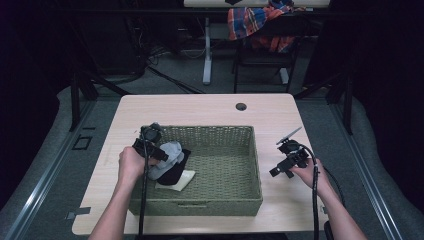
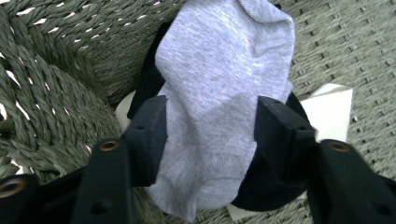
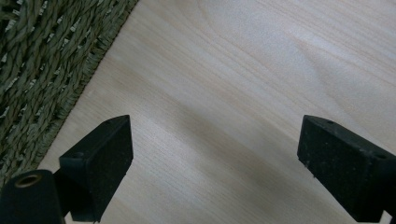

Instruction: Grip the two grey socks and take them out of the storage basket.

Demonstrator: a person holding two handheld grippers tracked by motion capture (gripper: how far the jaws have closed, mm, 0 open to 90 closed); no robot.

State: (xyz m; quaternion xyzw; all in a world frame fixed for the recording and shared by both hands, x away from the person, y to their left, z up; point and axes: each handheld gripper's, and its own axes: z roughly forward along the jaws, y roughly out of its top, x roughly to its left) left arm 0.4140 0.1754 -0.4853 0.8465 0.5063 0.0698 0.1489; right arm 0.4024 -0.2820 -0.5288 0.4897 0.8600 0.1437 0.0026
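The left gripper (image 2: 210, 135) has its jaws either side of a grey sock (image 2: 224, 93), pinching it at the near left corner of the woven basket (image 1: 220, 204). The sock lies over a black sock (image 2: 266, 196) and a white cloth (image 2: 331, 112). To lift only the grey one, raise slowly and watch that the black sock stays down. The right gripper (image 3: 215, 158) is spread wide over the bare worktop (image 3: 243, 60), beside the basket
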